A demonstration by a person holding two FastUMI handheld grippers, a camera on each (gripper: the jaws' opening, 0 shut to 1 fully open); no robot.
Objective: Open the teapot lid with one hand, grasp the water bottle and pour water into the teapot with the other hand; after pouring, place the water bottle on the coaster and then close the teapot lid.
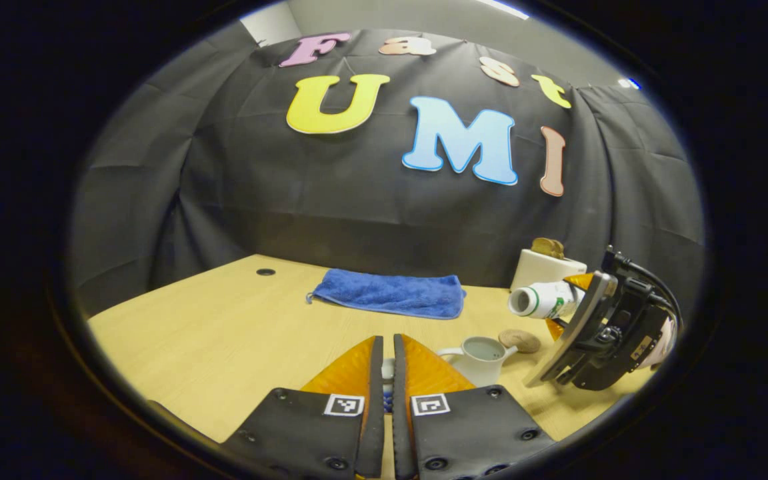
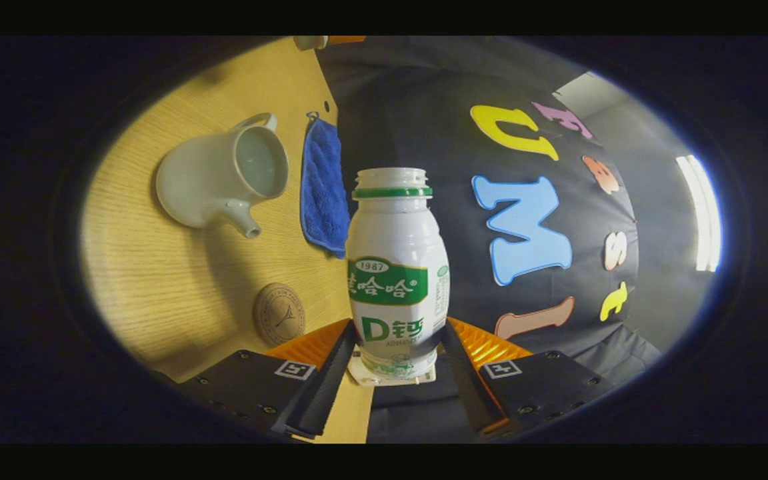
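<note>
- The right claw (image 2: 394, 363), at the bottom centre of the right gripper view, is clamped on the water bottle (image 2: 397, 273); one finger presses on each side of the bottle's lower part.
- That bottle is white with a green label and a green neck ring, and its mouth is uncapped. In the left gripper view the same bottle (image 1: 544, 300) lies tipped nearly on its side at the right of the frame, its mouth pointing left, above and just right of the teapot (image 1: 482, 359).
- The teapot (image 2: 221, 177) sits lidless on the tabletop (image 2: 151, 293) in the upper left of the right gripper view; it is pale, with its handle toward the top of the frame and its spout toward the coaster (image 2: 279, 313).
- The round brown coaster lies bare at the lower left of that view, near the teapot but apart from it.
- The left claw (image 1: 387, 380), at the bottom centre of the left gripper view, has its fingers nearly together; a small pale thing shows in the narrow gap, and I cannot tell what it is or whether both fingers press on it.
- A folded blue towel (image 1: 391, 293) lies on the tabletop beyond the left claw, mid-frame.
- A white toaster (image 1: 544, 267) with a slice of bread stands at the right, behind the bottle.
</note>
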